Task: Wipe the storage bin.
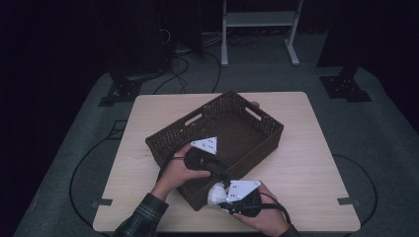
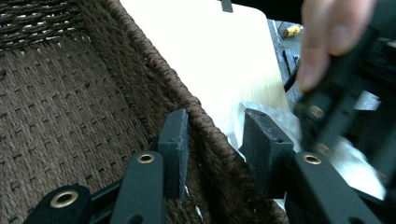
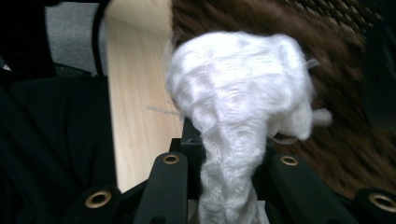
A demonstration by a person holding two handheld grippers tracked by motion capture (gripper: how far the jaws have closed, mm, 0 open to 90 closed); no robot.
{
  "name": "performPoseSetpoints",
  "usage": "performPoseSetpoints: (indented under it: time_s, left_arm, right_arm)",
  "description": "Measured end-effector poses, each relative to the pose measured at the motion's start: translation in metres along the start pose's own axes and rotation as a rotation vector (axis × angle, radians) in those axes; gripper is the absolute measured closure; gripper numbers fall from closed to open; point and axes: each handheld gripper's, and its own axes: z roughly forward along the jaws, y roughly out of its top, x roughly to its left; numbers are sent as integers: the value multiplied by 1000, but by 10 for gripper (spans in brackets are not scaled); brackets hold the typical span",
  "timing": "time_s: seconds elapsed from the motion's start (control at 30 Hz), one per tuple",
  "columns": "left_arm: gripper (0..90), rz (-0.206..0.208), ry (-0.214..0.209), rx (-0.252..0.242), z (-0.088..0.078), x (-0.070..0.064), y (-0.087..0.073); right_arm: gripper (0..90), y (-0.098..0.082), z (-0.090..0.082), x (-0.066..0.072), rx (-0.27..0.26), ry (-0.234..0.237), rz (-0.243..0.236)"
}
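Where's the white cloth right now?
The white cloth is bunched in the right claw, low in the high view, just outside the near wall of the brown basket, beside the left claw.

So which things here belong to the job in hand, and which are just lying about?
In the job:
- white cloth, clamped in the right gripper
- woven basket, its near wall between the left gripper fingers

Lying about:
- table, only a support
- white frame and cables on the floor behind

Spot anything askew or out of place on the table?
The brown basket sits skewed to the table's edges; the left tool straddles its near wall. The right tool holds a white cloth. No spills or damage.
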Motion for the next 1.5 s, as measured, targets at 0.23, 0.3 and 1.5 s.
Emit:
performPoseSetpoints:
  time_s: [0.23, 0.3, 1.5]
  left_arm:
    - [605, 4, -1, 4, -1, 1, 0]
    - [609, -10, 2, -14, -2, 1, 0]
    - [899, -195, 203, -78, -109, -18, -36]
  right_arm:
    - [743, -24, -13, -16, 35, -51, 73]
    - [742, -33, -21, -25, 37, -79, 112]
    - [731, -110, -82, -89, 45, -365, 368]
